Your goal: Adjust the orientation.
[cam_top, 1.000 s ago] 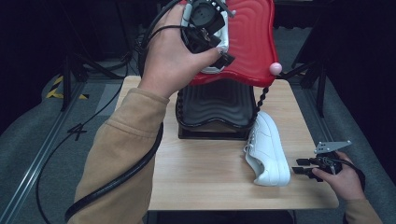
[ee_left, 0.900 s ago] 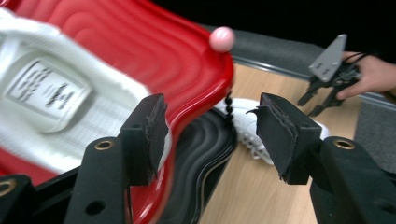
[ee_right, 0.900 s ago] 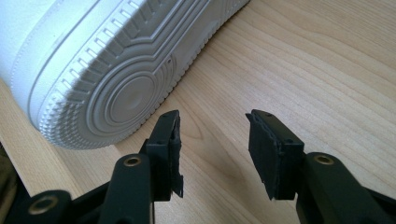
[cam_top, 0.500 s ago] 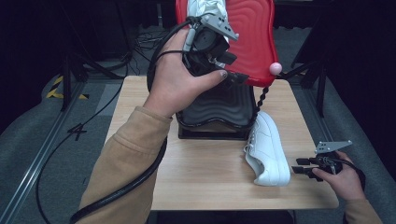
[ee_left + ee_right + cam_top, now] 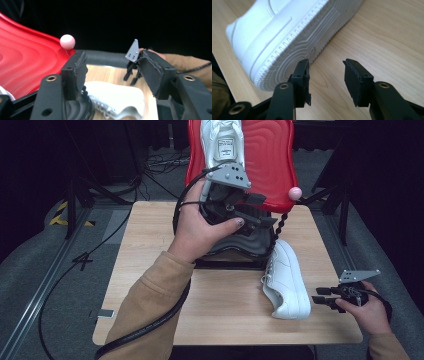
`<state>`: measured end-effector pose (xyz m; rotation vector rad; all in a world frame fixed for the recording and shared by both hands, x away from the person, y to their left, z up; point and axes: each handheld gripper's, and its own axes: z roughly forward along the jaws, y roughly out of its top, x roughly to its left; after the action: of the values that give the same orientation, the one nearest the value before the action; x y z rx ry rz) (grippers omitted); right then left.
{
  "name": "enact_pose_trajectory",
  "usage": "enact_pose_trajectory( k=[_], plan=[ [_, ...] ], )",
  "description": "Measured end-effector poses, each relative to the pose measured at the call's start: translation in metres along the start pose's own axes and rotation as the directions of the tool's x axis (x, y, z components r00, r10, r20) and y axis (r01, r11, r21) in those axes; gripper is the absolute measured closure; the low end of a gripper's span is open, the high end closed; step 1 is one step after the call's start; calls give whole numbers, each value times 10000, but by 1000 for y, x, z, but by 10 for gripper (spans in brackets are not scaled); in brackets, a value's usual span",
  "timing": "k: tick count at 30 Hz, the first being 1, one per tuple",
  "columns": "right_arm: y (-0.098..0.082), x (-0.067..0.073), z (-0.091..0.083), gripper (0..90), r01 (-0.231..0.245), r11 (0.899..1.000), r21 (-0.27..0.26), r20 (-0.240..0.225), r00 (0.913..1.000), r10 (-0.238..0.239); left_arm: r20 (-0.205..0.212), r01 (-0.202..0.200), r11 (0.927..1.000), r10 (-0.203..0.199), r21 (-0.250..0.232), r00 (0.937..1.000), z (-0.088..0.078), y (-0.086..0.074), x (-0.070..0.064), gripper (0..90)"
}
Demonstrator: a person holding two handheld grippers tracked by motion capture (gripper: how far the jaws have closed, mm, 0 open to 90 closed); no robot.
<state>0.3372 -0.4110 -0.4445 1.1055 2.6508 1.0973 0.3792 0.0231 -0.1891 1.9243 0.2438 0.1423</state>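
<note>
The right gripper [image 5: 324, 298] is held low at the near right of the wooden table [image 5: 150, 250], just beside a white sneaker [image 5: 286, 279]. Its jaws are seen parted in the right gripper view, with bare wood between them and nothing held. In that view the ribbed sole edge of the sneaker [image 5: 294, 40] is seen lying just beyond the left jaw; contact cannot be told. The sneaker is seen tipped on its side on the table, laces turned toward a black ridged base [image 5: 240, 245].

Farther in, the left gripper [image 5: 262, 212] is held raised above the black base in the left hand [image 5: 200, 232]. Its jaws are seen wide apart in the left gripper view, nothing between them. Through that gap the sneaker [image 5: 117, 100], the table and the right gripper [image 5: 132, 75] are seen.

At the far edge, a red ridged panel [image 5: 267, 155] is seen standing upright behind the base, with a pink ball [image 5: 295, 193] at its lower right corner. A 2nd white sneaker [image 5: 222, 142] is seen against the panel's face.
</note>
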Motion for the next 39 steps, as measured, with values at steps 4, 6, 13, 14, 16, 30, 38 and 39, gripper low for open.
enact_pose_trajectory(
  k=[4, 6, 13, 14, 16, 30, 38, 39],
  plan=[
    [3, 1, -4, 608, -10, 9996, -283, -8, 10000, 10, 142, 186, 9992, -181, -348, 9997, 10, -25, 0, 378],
    [4, 1, -7, 631, -6, 9993, -374, -49, 10000, 4, 92, 239, 9992, -236, -322, 9997, 15, -38, -1, 378],
    [4, 1, -10, 725, -346, 9975, -616, -507, 9982, 315, -79, 571, 9979, -574, -315, 9983, 23, -77, -7, 375],
    [4, 1, -9, 735, -399, 9973, -614, -540, 9979, 366, -160, 570, 9980, -575, -282, 9982, 24, -83, -9, 375],
    [5, 1, -10, 744, -425, 9971, -629, -514, 9979, 393, -222, 645, 9976, -651, -268, 9976, 25, -94, -11, 370],
    [17, 9, -6, 891, -477, 9951, -866, -561, 9975, 430, -606, 1286, 9905, -1257, 479, 9902, 37, -157, -10, 352],
    [26, 23, -5, 896, 15, 9937, -1117, -590, 9982, -82, -480, 1526, 9834, -1485, 980, 9877, 48, -175, -10, 349],
    [26, 23, -5, 896, 15, 9937, -1117, -590, 9982, -82, -480, 1526, 9834, -1485, 980, 9877, 48, -175, -10, 349]
  ],
)
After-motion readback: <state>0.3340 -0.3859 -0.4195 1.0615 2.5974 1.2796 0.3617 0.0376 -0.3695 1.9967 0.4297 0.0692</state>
